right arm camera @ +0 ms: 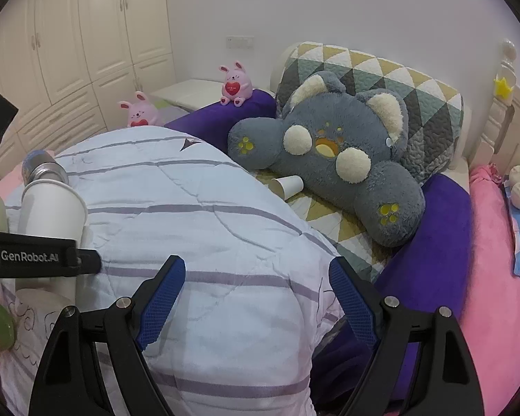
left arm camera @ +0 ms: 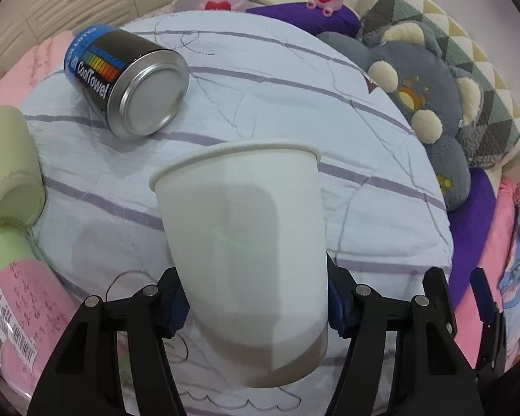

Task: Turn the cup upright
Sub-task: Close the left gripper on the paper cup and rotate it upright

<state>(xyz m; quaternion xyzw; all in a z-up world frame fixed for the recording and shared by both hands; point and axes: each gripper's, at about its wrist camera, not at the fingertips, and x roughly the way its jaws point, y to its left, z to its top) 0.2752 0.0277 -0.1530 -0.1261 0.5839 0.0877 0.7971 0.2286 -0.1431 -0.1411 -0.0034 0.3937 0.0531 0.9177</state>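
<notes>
My left gripper (left arm camera: 253,308) is shut on a white paper cup (left arm camera: 246,242), gripping its lower body between the blue pads. The cup stands nearly upright, rim up, just above the striped quilt (left arm camera: 294,79). The same cup (right arm camera: 52,204) shows at the left of the right wrist view, held by the left gripper. My right gripper (right arm camera: 256,294) is open and empty above the quilt (right arm camera: 197,215). A second small paper cup (right arm camera: 287,185) lies on its side beside the grey plush.
A CoolTowel tin (left arm camera: 128,83) lies on its side on the quilt. A green cup (left arm camera: 8,163) and a jar with a pink label (left arm camera: 17,287) are at the left. A grey plush (right arm camera: 339,152), patterned pillow (right arm camera: 415,86) and pink bunnies (right arm camera: 234,83) sit behind.
</notes>
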